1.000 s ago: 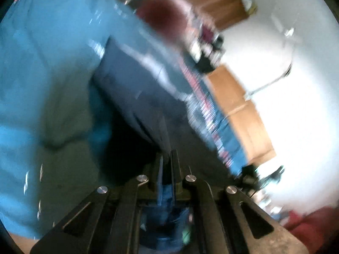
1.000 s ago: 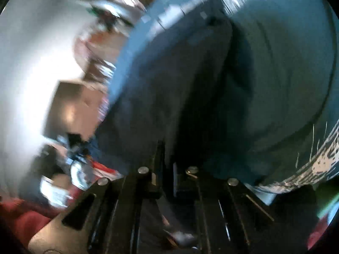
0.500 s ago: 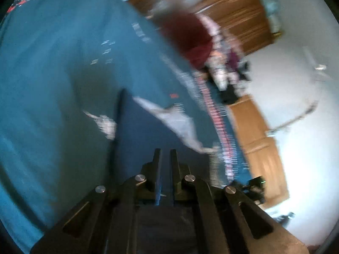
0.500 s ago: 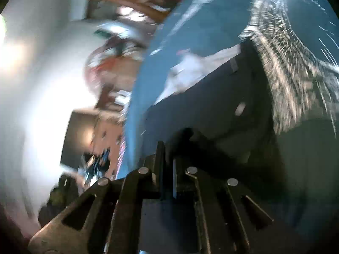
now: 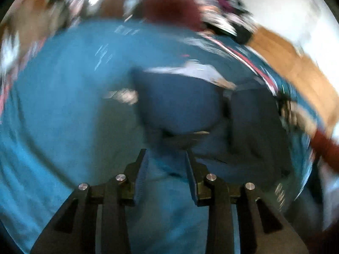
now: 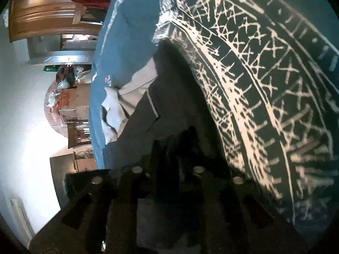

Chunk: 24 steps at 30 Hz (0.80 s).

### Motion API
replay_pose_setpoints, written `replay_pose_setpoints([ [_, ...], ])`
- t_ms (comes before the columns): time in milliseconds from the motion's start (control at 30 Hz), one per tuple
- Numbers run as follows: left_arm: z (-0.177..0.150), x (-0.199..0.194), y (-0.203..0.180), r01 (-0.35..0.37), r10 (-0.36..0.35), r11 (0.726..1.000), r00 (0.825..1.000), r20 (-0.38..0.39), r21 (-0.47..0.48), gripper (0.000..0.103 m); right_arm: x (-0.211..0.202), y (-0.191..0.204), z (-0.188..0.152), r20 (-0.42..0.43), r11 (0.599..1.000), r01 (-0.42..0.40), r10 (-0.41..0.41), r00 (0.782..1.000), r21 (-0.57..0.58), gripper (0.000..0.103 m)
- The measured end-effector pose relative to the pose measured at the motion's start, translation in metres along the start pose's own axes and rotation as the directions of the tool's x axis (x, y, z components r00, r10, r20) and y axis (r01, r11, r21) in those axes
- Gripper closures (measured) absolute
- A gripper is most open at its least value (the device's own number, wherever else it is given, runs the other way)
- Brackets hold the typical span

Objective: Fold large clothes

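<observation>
Over the blue bedspread (image 5: pixel 63 105), both grippers, left (image 5: pixel 165 158) and right (image 6: pixel 175 154), angle downward, jaws just parted, empty.

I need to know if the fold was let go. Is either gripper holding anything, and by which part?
Nothing is held. The left gripper and right gripper have just been opening.

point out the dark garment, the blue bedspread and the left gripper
dark garment (image 5: pixel 178 97), left wrist view, on its flat upper panel
blue bedspread (image 5: pixel 63 97), left wrist view, on bare cloth left of the garment
left gripper (image 5: pixel 166 155), left wrist view, between its fingertips
</observation>
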<state>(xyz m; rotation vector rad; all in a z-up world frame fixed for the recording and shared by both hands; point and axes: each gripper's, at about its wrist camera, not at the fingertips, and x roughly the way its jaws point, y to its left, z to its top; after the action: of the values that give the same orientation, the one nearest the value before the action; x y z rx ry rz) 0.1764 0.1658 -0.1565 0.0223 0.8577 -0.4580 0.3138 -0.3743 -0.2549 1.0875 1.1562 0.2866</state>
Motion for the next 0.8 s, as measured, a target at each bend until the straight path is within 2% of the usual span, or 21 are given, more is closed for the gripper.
replay_pose_setpoints([
  [67, -0.009, -0.007, -0.058, -0.029, 0.02, 0.981, 0.999, 0.05, 0.192, 0.062, -0.018, 0.009, -0.012, 0.034, 0.997, 0.045, -0.043, 0.999, -0.063, 0.041],
  [100, -0.018, -0.009, -0.088, -0.079, 0.053, 0.954, 0.994, 0.095, 0.288, 0.061, -0.028, 0.011, -0.018, 0.046, 0.995, 0.05, -0.046, 0.998, -0.087, 0.037],
  [133, -0.028, -0.01, -0.119, -0.117, 0.066, 0.913, 0.988, 0.143, 0.39, 0.06, -0.037, 0.013, -0.023, 0.052, 0.993, 0.046, -0.041, 0.998, -0.104, 0.032],
  [200, -0.05, -0.005, -0.163, -0.152, 0.059, 0.837, 0.98, 0.189, 0.525, 0.056, -0.048, 0.009, -0.034, 0.053, 0.993, 0.027, -0.021, 0.998, -0.116, 0.028],
  [267, -0.073, 0.005, -0.195, -0.19, 0.057, 0.75, 0.973, 0.225, 0.634, 0.056, -0.059, 0.002, -0.049, 0.059, 0.993, 0.021, -0.015, 0.998, -0.118, 0.028],
  [300, -0.089, 0.01, -0.21, -0.229, 0.066, 0.675, 0.966, 0.251, 0.702, 0.056, -0.063, -0.002, -0.055, 0.057, 0.993, 0.011, -0.004, 0.998, -0.116, 0.028],
  [333, -0.11, 0.019, -0.224, -0.265, 0.076, 0.576, 0.959, 0.272, 0.773, 0.055, -0.067, -0.006, -0.062, 0.055, 0.994, 0.0, 0.006, 0.998, -0.111, 0.028],
  [400, -0.13, 0.023, -0.24, -0.283, 0.07, 0.492, 0.955, 0.287, 0.823, 0.054, -0.071, -0.014, -0.075, 0.045, 0.995, -0.014, 0.019, 0.999, -0.103, 0.028],
  [467, -0.143, 0.028, -0.252, -0.295, 0.053, 0.425, 0.952, 0.301, 0.856, 0.054, -0.073, -0.021, -0.085, 0.029, 0.996, -0.03, 0.033, 0.999, -0.086, 0.027],
  [500, -0.146, 0.032, -0.257, -0.321, 0.052, 0.388, 0.943, 0.327, 0.864, 0.05, -0.07, -0.022, -0.089, 0.024, 0.996, -0.034, 0.036, 0.999, -0.081, 0.027],
  [567, -0.136, 0.048, -0.262, -0.33, 0.064, 0.365, 0.942, 0.33, 0.871, 0.043, -0.068, -0.023, -0.093, 0.015, 0.995, -0.035, 0.036, 0.999, -0.089, 0.026],
  [633, -0.123, 0.067, -0.258, -0.322, 0.102, 0.381, 0.946, 0.306, 0.867, 0.041, -0.065, -0.023, -0.095, 0.005, 0.995, -0.04, 0.041, 0.999, -0.096, 0.026],
  [700, -0.122, 0.086, -0.252, -0.329, 0.153, 0.343, 0.944, 0.294, 0.879, 0.041, -0.062, -0.02, -0.097, 0.002, 0.994, -0.036, 0.037, 0.999, -0.105, 0.025],
  [733, -0.122, 0.089, -0.254, -0.315, 0.168, 0.338, 0.948, 0.272, 0.887, 0.041, -0.064, -0.02, -0.099, 0.002, 0.993, -0.034, 0.034, 0.999, -0.112, 0.024],
  [767, -0.119, 0.097, -0.253, -0.285, 0.181, 0.348, 0.955, 0.234, 0.893, 0.055, -0.064, -0.018, -0.1, 0.001, 0.992, -0.03, 0.031, 1.0, -0.124, 0.024],
  [800, -0.115, 0.104, -0.255, -0.248, 0.189, 0.374, 0.964, 0.188, 0.894, 0.088, -0.063, -0.015, -0.101, 0.001, 0.991, -0.026, 0.027, 1.0, -0.135, 0.024],
])
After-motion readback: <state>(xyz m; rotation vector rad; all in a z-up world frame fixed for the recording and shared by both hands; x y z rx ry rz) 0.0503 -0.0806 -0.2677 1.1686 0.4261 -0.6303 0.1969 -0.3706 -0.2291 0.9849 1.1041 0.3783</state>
